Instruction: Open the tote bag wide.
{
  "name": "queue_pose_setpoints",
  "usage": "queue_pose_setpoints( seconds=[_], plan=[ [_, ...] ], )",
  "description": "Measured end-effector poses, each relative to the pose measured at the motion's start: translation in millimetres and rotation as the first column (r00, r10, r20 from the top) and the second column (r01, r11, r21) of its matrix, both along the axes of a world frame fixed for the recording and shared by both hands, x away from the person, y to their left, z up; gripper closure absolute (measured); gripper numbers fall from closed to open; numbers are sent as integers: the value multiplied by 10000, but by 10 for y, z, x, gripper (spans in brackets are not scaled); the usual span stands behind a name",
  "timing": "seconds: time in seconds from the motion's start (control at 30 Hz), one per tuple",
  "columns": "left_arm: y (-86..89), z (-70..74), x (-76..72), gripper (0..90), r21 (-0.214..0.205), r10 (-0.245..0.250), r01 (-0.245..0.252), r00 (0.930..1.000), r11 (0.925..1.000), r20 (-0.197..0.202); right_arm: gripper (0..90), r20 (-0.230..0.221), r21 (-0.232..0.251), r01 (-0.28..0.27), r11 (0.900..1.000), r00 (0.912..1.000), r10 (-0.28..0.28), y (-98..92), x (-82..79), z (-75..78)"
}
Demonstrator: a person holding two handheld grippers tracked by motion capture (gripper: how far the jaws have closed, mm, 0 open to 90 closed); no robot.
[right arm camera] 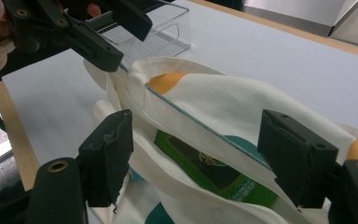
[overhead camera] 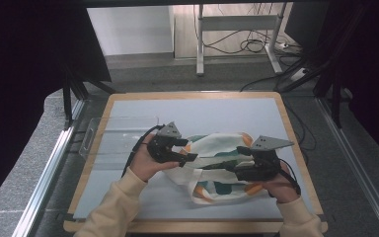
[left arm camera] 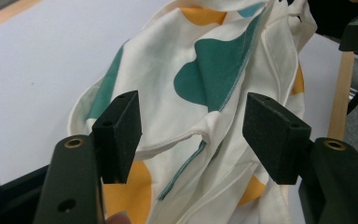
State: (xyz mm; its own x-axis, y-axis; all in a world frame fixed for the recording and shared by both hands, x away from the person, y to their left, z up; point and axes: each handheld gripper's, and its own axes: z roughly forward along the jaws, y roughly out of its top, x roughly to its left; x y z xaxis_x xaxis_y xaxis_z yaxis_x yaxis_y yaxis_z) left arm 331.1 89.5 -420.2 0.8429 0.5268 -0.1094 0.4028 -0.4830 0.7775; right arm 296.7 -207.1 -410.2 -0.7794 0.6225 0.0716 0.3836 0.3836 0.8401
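Cloth bag [overhead camera: 217, 165], white with teal and orange blobs, lies crumpled near the front middle of the tabletop [overhead camera: 202, 108], grey-blue mat with a wooden rim. Left tool [overhead camera: 186, 157] sits at the bag's left edge, held in the person's left hand [overhead camera: 145, 165]; right tool [overhead camera: 237, 168] at the bag's right side, in the right hand [overhead camera: 279, 187], pointing left across the cloth. Left gripper view: left tool [left arm camera: 191, 128] jaws stand well apart, the bag [left arm camera: 214, 93] bunched and hanging past the gap with a teal-stitched hem running down between the pads; pads not pressing on fabric as far as I can see, so open, nothing gripped. Right gripper view: right tool [right arm camera: 196, 154] jaws also wide, straddling the bag's mouth [right arm camera: 214, 116]; the white flap with the teal edge lifts up over the opening and a green-printed packet [right arm camera: 209, 175] shows inside the bag, between the jaws. Left pad of that tool is right against the cloth; cannot tell if it pinches, and the right pad looks clear of it, so I read it as open. Same view shows the left tool [right arm camera: 116, 42] top left, its lower jaw tip touching the bag's upper hem. Clear plastic tray [overhead camera: 116, 138] rests on the left part of the tabletop, just behind the left hand, apart from the bag. Cream sleeves [overhead camera: 113, 207] come in from the bottom edge of the high view.
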Motion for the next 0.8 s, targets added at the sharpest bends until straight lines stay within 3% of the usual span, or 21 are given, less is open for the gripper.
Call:
queue_pose_setpoints(
  seconds=[0.6,0.8],
  plan=[
    [-253,-173,134,389,688,-538,564,9978,9960,-389,267,-68,-155,-70,9999,10000,69,23,12,-42],
    [-312,-232,162,417,1084,-802,840,9960,9906,-385,267,-79,-170,-80,9998,9999,79,27,12,-47]
  ],
)
